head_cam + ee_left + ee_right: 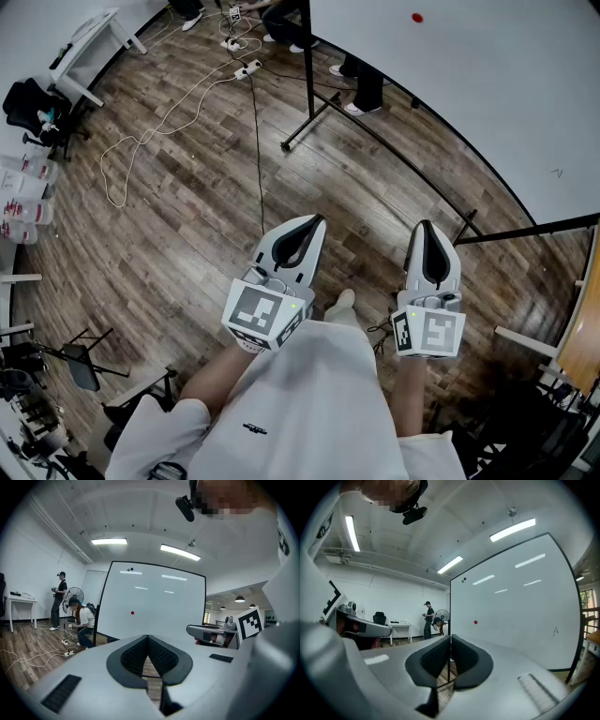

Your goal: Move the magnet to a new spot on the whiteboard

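Note:
A small red magnet point(417, 17) sticks to the whiteboard point(487, 84) far ahead of me; it also shows as a red dot point(132, 613) in the left gripper view and as the magnet point(476, 622) in the right gripper view. My left gripper point(315, 221) is held low near my waist, jaws shut with nothing between them. My right gripper point(425, 225) is beside it, tips together and empty. Both point toward the board from a distance.
The whiteboard stands on a black frame with feet point(309, 117) on the wood floor. Cables and a power strip point(246, 68) lie on the floor at left. A white table point(89, 47) is at far left. Two people point(58, 599) are beside the board's left edge.

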{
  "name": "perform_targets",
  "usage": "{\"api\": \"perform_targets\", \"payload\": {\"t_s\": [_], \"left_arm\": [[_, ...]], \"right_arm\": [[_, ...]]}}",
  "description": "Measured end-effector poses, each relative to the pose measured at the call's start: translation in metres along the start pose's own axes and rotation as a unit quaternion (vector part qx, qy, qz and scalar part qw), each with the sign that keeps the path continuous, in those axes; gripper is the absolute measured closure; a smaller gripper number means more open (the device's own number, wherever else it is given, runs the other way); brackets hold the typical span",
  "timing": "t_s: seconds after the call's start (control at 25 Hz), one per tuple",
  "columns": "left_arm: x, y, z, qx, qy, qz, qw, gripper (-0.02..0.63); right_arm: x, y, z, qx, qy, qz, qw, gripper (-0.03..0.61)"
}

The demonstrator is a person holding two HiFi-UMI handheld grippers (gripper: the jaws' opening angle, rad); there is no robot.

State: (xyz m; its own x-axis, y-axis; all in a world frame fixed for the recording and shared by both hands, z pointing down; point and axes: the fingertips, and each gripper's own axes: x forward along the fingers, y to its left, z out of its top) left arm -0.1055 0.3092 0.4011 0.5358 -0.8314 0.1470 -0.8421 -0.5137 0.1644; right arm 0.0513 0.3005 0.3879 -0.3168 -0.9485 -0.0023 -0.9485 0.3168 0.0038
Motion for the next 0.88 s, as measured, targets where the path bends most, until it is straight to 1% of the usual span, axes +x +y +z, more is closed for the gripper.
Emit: {"api": "perform_targets", "payload": {"t_s": [0.2, 0.32, 0.44, 0.52, 0.68, 0.88], "left_arm": [[-0.005, -0.035, 0.006, 0.002, -0.016, 0.018, 0.9997, 0.607], [0.002, -0.053, 0.001, 0.004, -0.015, 0.024, 0.9996, 0.607], [0.004, -0.062, -0.002, 0.002, -0.017, 0.036, 0.9992, 0.607], [0.006, -0.069, -0.001, 0.005, -0.020, 0.043, 0.9989, 0.607], [0.014, -0.084, -0.004, 0.012, -0.022, 0.047, 0.9986, 0.607], [0.025, -0.100, -0.004, 0.015, -0.018, 0.045, 0.9987, 0.607]], "right_arm": [[-0.019, -0.020, 0.012, -0.007, -0.008, 0.022, 1.000, 0.574], [-0.027, -0.035, 0.006, 0.001, -0.004, 0.031, 1.000, 0.574], [-0.032, -0.041, -0.002, 0.018, 0.005, 0.046, 0.999, 0.573], [-0.036, -0.048, -0.003, 0.018, 0.003, 0.052, 0.998, 0.572], [-0.044, -0.066, -0.004, 0.017, -0.006, 0.055, 0.998, 0.573], [-0.044, -0.085, -0.004, 0.036, -0.016, 0.051, 0.998, 0.572]]}}
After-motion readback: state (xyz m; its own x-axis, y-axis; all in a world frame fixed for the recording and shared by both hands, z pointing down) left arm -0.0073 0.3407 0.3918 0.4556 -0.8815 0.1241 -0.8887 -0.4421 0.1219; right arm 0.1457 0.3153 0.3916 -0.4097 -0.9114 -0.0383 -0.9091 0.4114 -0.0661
